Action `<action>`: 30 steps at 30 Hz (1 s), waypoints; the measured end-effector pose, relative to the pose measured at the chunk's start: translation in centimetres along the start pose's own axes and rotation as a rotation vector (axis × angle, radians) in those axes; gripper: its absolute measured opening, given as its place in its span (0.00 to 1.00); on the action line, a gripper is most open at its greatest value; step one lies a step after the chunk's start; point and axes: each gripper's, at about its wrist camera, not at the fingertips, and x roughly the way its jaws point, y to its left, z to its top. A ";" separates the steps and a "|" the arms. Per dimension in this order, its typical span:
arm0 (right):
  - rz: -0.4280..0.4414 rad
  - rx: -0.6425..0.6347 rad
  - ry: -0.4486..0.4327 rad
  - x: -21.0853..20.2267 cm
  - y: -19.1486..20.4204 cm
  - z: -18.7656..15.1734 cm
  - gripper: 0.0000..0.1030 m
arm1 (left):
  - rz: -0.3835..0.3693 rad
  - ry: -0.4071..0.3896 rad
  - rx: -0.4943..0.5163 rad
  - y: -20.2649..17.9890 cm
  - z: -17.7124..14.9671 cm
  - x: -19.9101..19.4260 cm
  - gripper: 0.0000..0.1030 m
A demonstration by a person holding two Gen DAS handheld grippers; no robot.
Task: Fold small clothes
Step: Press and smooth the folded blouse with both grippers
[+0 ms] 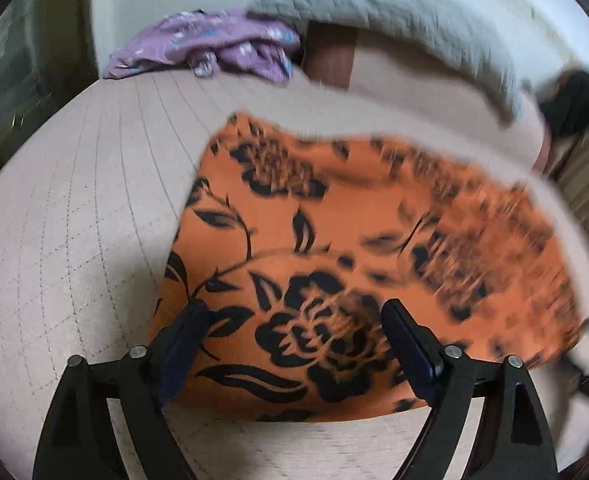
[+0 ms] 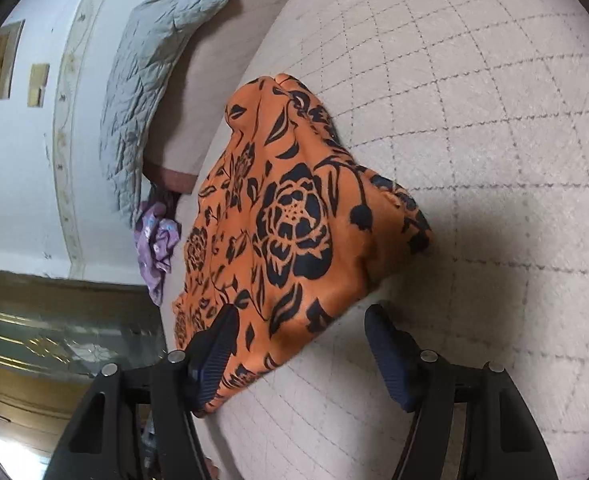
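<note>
A pale quilted bed cover (image 2: 474, 120) spreads under everything, its stitched grid soft enough to shift under a tug. Against the wall lies a grey quilted blanket (image 1: 394, 12), and below it a crumpled purple garment (image 1: 214, 46) waits near the bed's far edge.

The orange floral garment (image 1: 334, 260) lies in the middle of the cover — in the right wrist view it looks humped and bunched at its far end, not flat. That is the main risk: a fold made over a lump would come out crooked, with creases trapped inside.

The left gripper (image 1: 294, 344) hangs over the near edge of the cloth, jaws spread wide and holding nothing. The right gripper (image 2: 298, 344) is also parted, its left finger (image 2: 214, 356) over the fabric's corner and the other above bare cover — no grip yet.

If either closes too shallow, it may catch only the top layer and drag the layers apart; too deep, and it could pinch the bed cover along with the cloth.
</note>
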 end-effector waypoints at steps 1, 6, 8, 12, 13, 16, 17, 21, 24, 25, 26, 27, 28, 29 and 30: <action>-0.020 -0.025 0.013 0.1 0.5 0.0 0.67 | 0.047 0.001 0.058 -0.7 -0.2 0.4 0.92; -0.163 -0.159 0.166 2.2 2.6 -1.3 0.67 | 0.124 -0.005 0.114 -2.0 -0.4 1.0 0.99; -0.102 -0.168 0.181 2.0 3.3 -1.4 0.66 | 0.104 0.002 0.092 -1.5 -0.4 1.2 1.00; 0.027 -0.267 0.102 0.1 5.7 -1.4 0.65 | 0.132 -0.008 0.097 -1.8 -0.8 1.2 1.00; 0.051 -0.286 0.085 -0.3 6.2 -1.4 0.65 | 0.134 0.006 0.088 -1.8 -0.6 1.2 1.00; 0.132 -0.307 0.028 -0.7 7.2 -1.2 0.65 | 0.125 0.072 0.084 -1.8 0.1 1.1 1.00; 0.125 -0.310 -0.002 -0.6 7.4 -1.0 0.65 | 0.118 0.081 0.081 -1.9 0.4 0.9 1.00; 0.069 -0.236 -0.094 0.6 6.4 0.5 0.51 | 0.077 -0.077 0.122 -3.3 0.6 -2.1 1.00; -0.018 -0.135 -0.057 2.5 3.9 1.5 0.40 | 0.060 -0.112 0.195 -5.3 0.0 -2.5 1.00; -0.050 -0.110 -0.026 3.4 3.2 1.7 0.36 | 0.069 -0.080 0.218 -6.0 -0.2 -1.7 1.00; -0.058 -0.074 0.002 4.3 2.3 1.7 0.26 | 0.086 -0.027 0.239 -6.7 -0.6 -0.6 1.00; -0.034 -0.049 -0.001 4.3 1.8 1.8 0.24 | 0.107 0.048 0.252 -7.1 -1.1 1.1 1.00; -0.016 -0.036 -0.002 4.1 1.7 1.9 0.23 | 0.108 0.052 0.238 -7.1 -1.4 1.5 1.00; -0.017 -0.044 -0.004 4.0 2.0 1.9 0.23 | 0.095 0.007 0.209 -6.9 -1.4 1.1 1.00; -0.022 -0.060 -0.012 3.7 2.2 1.9 0.23 | 0.092 0.015 0.201 -6.8 -1.3 1.1 1.00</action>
